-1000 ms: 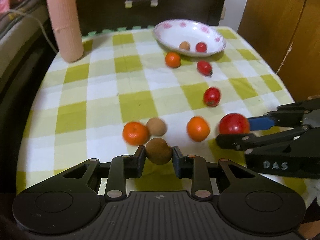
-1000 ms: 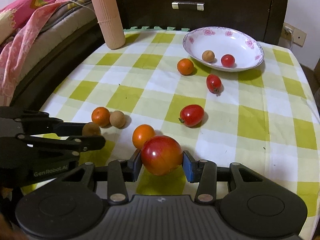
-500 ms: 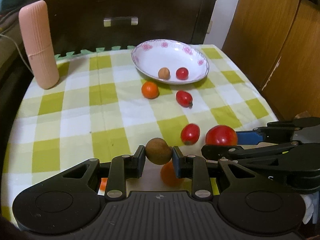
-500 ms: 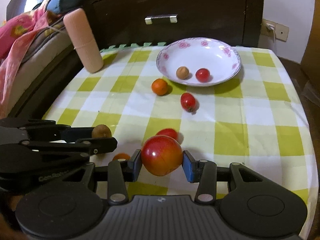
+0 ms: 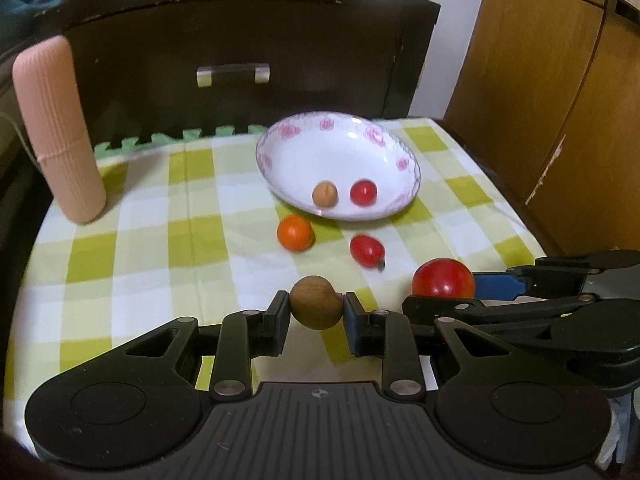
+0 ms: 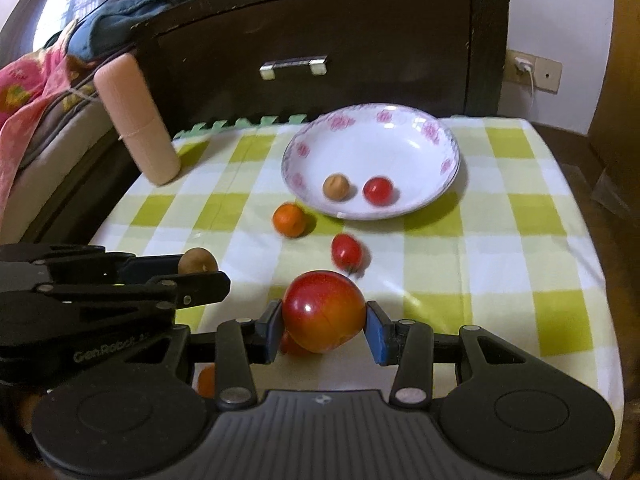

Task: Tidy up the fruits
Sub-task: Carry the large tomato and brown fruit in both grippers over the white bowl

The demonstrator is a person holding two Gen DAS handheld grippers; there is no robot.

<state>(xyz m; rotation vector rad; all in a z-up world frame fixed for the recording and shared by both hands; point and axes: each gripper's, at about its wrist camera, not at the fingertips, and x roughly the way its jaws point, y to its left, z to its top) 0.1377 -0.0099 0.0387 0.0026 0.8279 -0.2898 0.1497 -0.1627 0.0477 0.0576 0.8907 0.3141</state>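
The left tongs [image 5: 316, 307] grip a brown longan [image 5: 316, 306]; the right tongs [image 6: 323, 322] clamp a red apple [image 6: 323, 311]. Both are held above the surface, the floral bowl [image 6: 448, 168] straight ahead, nearer the right tongs.

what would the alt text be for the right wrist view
The right hand-held gripper grips a large red fruit above a green-checked tablecloth. Ahead, a floral white bowl holds two small fruits; the left hand-held gripper carries a brown fruit.
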